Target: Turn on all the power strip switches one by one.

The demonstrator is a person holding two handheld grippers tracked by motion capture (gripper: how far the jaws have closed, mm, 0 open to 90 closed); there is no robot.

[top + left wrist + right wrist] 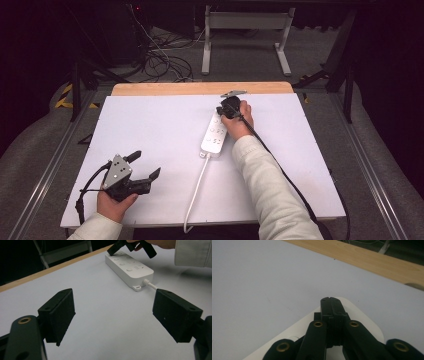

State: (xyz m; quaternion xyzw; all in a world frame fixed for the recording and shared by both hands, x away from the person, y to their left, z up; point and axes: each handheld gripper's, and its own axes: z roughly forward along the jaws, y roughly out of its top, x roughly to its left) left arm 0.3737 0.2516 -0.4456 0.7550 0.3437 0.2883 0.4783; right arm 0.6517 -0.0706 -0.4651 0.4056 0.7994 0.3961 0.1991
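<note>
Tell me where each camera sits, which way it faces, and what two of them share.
High view: above the person's side, looking forward and down on the white table; both forearms, left gripper and right gripper show.
Left gripper view: rides the left gripper, looking between its open jaws across the table to the power strip.
Right gripper view: rides the right gripper, its shut jaws over the strip's end.
All three share the power strip.

I see the power strip [213, 133] lying on the table [150, 125], right of centre, its cable [196, 190] trailing to the near edge. My right gripper [226, 107] sits over the strip's far end. My left gripper [145, 167] rests near-left, well apart from the strip.
</note>
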